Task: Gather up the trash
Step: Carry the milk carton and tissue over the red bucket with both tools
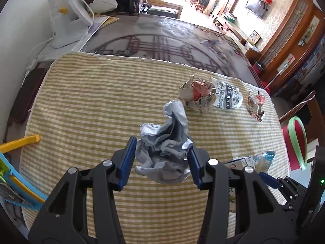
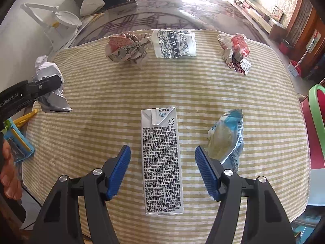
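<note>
My left gripper [image 1: 161,159] is shut on a crumpled grey-white paper ball [image 1: 162,142], held just above the striped mat [image 1: 91,101]; the ball also shows at the left of the right wrist view [image 2: 48,85]. My right gripper [image 2: 162,170] is open, its blue pads either side of a flat white milk carton [image 2: 161,160] lying on the mat, not touching it. A crinkled blue-and-clear snack wrapper [image 2: 227,136] lies just right of the right pad. Farther back lie a brown-red crumpled paper [image 2: 128,47], a flattened printed paper cup [image 2: 174,43] and a red-white crumpled wrapper [image 2: 235,52].
A white desk lamp [image 1: 67,20] stands at the back left off the mat. A yellow and blue plastic object [image 1: 16,158] sits at the mat's left edge. A green-rimmed red chair [image 2: 316,122] stands to the right of the table.
</note>
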`<state>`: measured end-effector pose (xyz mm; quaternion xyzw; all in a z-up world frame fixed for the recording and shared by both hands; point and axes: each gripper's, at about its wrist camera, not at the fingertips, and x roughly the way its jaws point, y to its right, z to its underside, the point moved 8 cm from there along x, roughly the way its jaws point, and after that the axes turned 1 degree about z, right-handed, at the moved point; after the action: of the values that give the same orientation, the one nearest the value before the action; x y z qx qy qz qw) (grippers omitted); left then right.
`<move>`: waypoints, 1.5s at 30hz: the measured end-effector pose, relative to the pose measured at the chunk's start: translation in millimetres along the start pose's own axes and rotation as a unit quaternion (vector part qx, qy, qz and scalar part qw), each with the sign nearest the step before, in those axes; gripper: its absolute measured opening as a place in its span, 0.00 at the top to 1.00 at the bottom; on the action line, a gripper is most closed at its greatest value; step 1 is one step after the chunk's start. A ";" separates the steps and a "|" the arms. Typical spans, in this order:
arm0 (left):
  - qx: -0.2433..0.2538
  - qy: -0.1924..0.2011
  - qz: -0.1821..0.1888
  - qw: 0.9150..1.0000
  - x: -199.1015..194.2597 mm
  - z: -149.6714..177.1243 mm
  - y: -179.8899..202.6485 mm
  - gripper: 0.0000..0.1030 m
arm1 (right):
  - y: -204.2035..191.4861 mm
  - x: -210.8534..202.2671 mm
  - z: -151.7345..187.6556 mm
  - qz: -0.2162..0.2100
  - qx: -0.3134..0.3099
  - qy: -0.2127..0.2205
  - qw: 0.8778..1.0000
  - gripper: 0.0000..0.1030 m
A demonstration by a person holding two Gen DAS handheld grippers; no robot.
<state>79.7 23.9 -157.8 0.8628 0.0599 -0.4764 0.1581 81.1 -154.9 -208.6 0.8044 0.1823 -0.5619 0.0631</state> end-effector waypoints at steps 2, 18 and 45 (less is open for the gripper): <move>0.001 0.001 -0.001 1.000 0.1 0.7 0.1 0.56 | -2.1 1.0 0.2 0.001 -0.006 -0.001 1.000 0.38; 0.007 0.010 -0.003 1.000 -4.7 2.8 6.7 0.56 | 1.0 -4.3 3.2 0.013 -0.024 0.001 1.000 0.38; 0.010 0.019 0.019 1.000 -23.9 1.6 24.3 0.56 | -1.8 -60.9 -23.9 0.010 -0.026 0.087 0.996 0.65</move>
<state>71.7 1.5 -133.2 0.8741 0.0419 -0.4576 0.1577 83.1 -159.5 -143.4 0.8501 0.1934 -0.4843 0.0737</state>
